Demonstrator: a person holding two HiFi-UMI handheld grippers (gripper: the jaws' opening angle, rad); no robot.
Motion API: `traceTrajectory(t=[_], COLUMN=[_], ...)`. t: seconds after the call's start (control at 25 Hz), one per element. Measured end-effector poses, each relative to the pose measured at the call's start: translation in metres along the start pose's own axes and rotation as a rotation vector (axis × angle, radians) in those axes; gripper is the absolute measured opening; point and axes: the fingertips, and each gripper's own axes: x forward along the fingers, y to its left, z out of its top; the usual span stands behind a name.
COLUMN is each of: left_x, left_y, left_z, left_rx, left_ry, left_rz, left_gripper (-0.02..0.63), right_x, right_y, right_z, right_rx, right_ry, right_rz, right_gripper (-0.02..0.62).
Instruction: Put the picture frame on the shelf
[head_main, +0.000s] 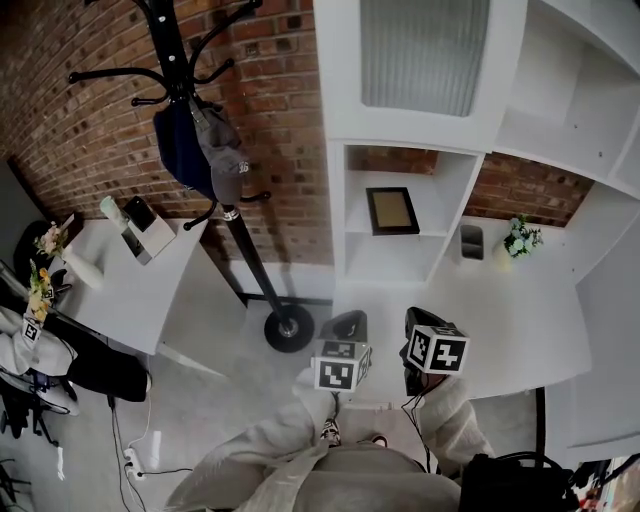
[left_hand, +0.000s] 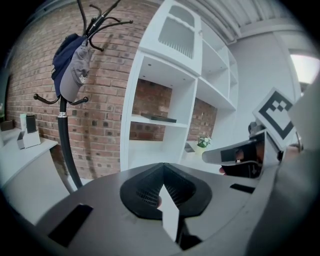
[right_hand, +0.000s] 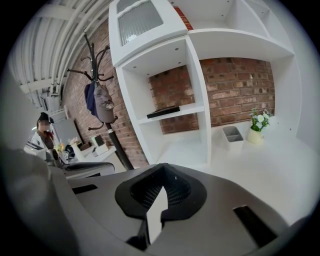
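The dark picture frame (head_main: 392, 210) lies flat on the middle shelf (head_main: 432, 232) of the white shelf unit; its thin dark edge also shows as the frame (left_hand: 159, 118) in the left gripper view and the frame (right_hand: 163, 112) in the right gripper view. Both grippers are held low, close to the person's body and well short of the shelf. My left gripper (head_main: 345, 326) is shut with nothing in it, its jaws together in its own view (left_hand: 167, 202). My right gripper (head_main: 418, 322) beside it is also shut and empty (right_hand: 157, 206).
A black coat rack (head_main: 235, 215) with a cap and a blue bag stands left of the shelf unit, its round base (head_main: 289, 328) on the floor. A white desk (head_main: 120, 290) is at left. A flower pot (head_main: 520, 238) and a small bin (head_main: 471, 241) sit on the white counter.
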Motion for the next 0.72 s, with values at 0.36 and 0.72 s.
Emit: traceTrajectory(t=[0.36, 0.72], left_x=[0.006, 0.01], left_y=[-0.012, -0.016], left_z=[0.0, 0.001], left_rx=[0.009, 0.006], left_ry=[-0.004, -0.005], left_rz=[0.005, 0.015], left_gripper=[0.008, 0.008], right_x=[-0.001, -0.001], right_y=[-0.009, -0.014], right_z=[0.0, 0.0], right_rx=[-0.004, -0.005], right_ry=[0.009, 0.016], right_rz=[0.011, 0.016], right_gripper=[0.023, 0.023])
